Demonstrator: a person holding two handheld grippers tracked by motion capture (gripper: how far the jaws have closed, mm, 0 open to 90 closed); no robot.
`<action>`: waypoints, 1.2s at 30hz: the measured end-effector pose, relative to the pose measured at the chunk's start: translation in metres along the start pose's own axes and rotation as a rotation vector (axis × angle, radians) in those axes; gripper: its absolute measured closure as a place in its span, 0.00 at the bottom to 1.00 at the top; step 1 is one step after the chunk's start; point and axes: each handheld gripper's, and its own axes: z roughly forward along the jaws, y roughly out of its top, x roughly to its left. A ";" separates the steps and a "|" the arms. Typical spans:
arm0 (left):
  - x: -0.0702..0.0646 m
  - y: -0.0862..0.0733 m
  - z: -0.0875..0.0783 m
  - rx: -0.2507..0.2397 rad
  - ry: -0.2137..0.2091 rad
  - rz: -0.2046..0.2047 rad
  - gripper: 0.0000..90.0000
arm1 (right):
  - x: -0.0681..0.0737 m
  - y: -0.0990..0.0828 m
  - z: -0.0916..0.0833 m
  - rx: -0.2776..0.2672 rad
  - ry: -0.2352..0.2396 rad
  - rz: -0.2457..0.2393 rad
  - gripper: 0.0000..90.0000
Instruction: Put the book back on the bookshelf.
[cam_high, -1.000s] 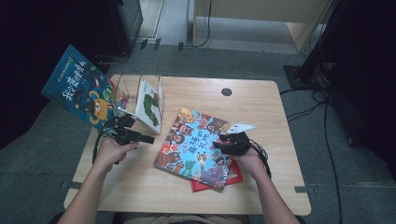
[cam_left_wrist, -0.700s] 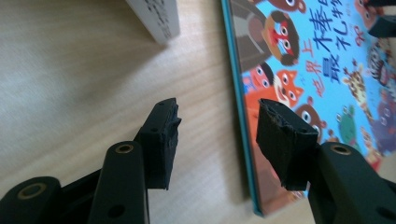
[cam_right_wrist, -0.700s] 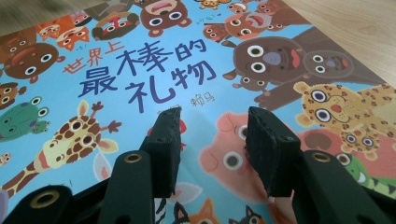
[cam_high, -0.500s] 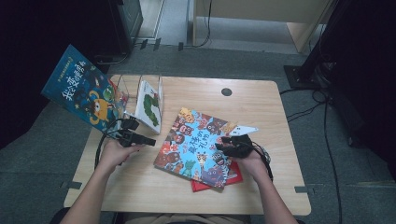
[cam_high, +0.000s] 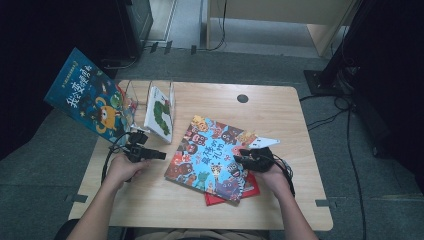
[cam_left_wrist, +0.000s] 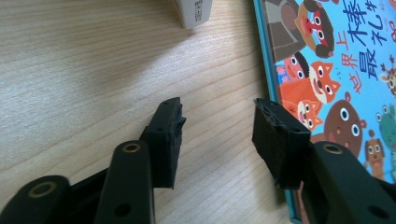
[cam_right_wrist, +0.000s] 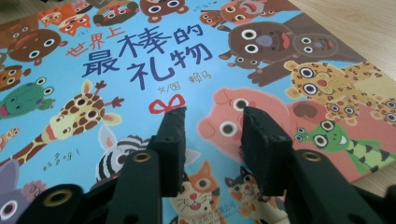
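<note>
Clear rack at table back-left holds white caterpillar book; blue monster book leans against it. Left gripper: jaws just closing, part-open, nothing between, beside animal book at table centre. Right gripper: jaws closing, part-open, empty, over its cover. Red book mostly hidden underneath.

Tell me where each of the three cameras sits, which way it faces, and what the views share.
High view: above the person's side of the table, looking forward and down; both forearms and hands enter from the bottom edge.
Left gripper view: rides the left gripper, looking along its open jaws at bare wood, beside the left edge of the animal picture book.
Right gripper view: rides the right gripper, jaws open, looking low across that book's cover.
Shared: all three show the animal picture book on the table.
</note>
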 end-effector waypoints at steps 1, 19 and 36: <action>-0.001 -0.001 0.000 -0.003 0.007 0.014 0.61 | 0.000 -0.001 -0.001 0.000 0.001 0.001 0.71; -0.004 0.002 -0.001 0.037 0.016 -0.019 0.69 | -0.008 -0.013 -0.018 0.015 -0.026 0.036 0.99; -0.026 0.020 0.008 0.065 -0.094 0.023 0.56 | -0.012 -0.021 -0.030 0.018 -0.063 0.060 1.00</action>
